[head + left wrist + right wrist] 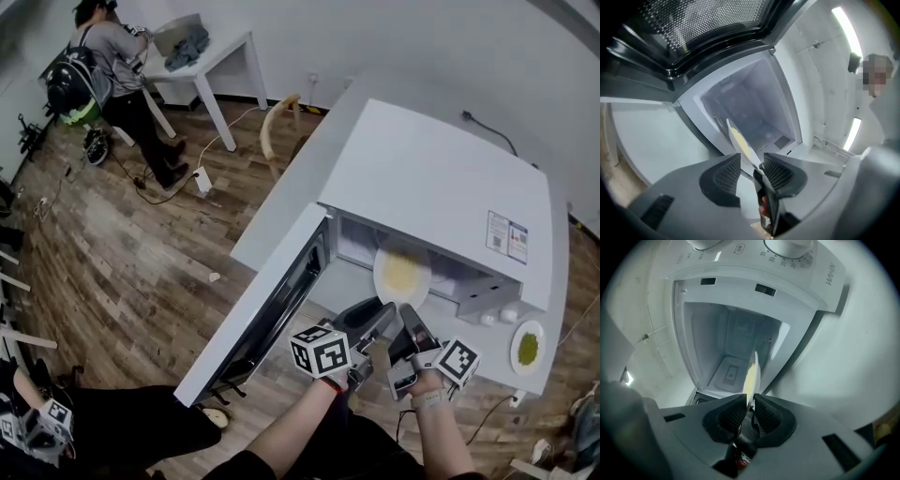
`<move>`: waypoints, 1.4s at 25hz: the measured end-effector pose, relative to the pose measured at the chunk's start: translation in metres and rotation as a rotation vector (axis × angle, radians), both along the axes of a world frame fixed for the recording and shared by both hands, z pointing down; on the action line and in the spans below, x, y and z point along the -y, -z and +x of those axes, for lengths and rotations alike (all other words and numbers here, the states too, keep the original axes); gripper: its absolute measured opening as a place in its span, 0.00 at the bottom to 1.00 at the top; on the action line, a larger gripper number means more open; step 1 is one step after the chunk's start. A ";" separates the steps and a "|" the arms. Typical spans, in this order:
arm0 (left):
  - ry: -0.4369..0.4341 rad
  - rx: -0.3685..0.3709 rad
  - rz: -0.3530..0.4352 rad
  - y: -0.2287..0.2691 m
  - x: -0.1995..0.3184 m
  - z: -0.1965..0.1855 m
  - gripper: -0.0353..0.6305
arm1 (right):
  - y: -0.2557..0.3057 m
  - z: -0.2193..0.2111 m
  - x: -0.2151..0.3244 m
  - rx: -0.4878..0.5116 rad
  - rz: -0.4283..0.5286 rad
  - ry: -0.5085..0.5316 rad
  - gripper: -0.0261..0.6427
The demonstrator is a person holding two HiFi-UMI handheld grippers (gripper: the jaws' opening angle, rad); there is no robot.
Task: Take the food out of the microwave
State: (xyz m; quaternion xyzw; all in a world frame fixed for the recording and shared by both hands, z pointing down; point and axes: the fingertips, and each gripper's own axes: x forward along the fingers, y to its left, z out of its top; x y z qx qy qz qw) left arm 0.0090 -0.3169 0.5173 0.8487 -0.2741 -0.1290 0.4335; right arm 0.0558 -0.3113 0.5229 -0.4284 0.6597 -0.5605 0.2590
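A white plate [403, 272] with yellow food on it sits at the mouth of the white microwave [441, 178], half inside the cavity. My right gripper [409, 315] is shut on the plate's near rim; in the right gripper view the plate [753, 373] stands edge-on between the closed pads of that gripper [750, 401]. My left gripper [379, 311] is right beside it at the same rim. In the left gripper view that gripper [751, 165] is open, and the plate [739, 140] runs between the pads with a gap on the left side.
The microwave door [272, 309] hangs wide open to the left of my hands. A small plate with green food [528, 348] lies on the white counter right of the microwave. A person [117, 56] stands at a white table [220, 52] far back left.
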 end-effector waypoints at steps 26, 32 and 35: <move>-0.014 -0.095 -0.113 -0.009 -0.014 -0.007 0.16 | -0.014 -0.003 0.011 0.021 -0.042 0.000 0.14; -0.022 -0.120 -0.119 -0.009 -0.014 -0.009 0.16 | -0.016 -0.004 0.012 0.049 -0.048 0.003 0.14; -0.028 -0.117 -0.089 -0.005 -0.014 -0.006 0.16 | -0.016 -0.003 0.011 0.109 -0.049 -0.015 0.14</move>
